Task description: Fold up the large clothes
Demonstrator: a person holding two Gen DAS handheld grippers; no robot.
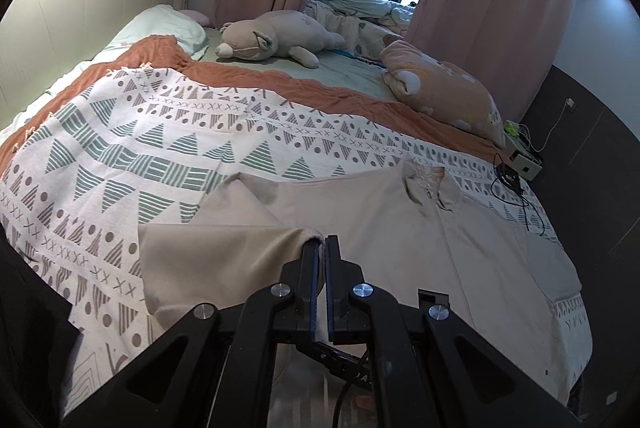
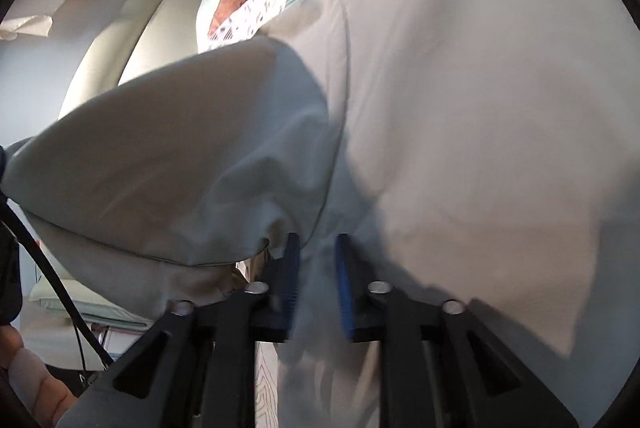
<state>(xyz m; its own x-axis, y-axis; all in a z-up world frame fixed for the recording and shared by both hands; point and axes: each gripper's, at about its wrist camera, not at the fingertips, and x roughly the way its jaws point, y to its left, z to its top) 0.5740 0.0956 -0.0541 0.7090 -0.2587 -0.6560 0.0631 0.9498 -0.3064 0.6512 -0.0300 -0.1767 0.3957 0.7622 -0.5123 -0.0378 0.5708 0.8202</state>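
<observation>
Bedroom bed with a white triangle-patterned bedspread [image 1: 168, 148] carries the large beige collared cotton shirt [image 1: 400, 228], spread flat for folding. Its sleeve edge is clamped in the left tongs [image 1: 322, 242], angled downward. The right tongs [image 2: 318, 248] stand apart, shirt cloth lying loose between them.

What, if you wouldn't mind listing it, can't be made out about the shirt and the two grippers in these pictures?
- Left wrist view: the beige shirt has its hem cut off behind the left hand-held gripper.
- Right wrist view: motion blur hides whether the right hand-held gripper pinches the cloth.
- Right wrist view: the shirt's collar is out of frame.
</observation>
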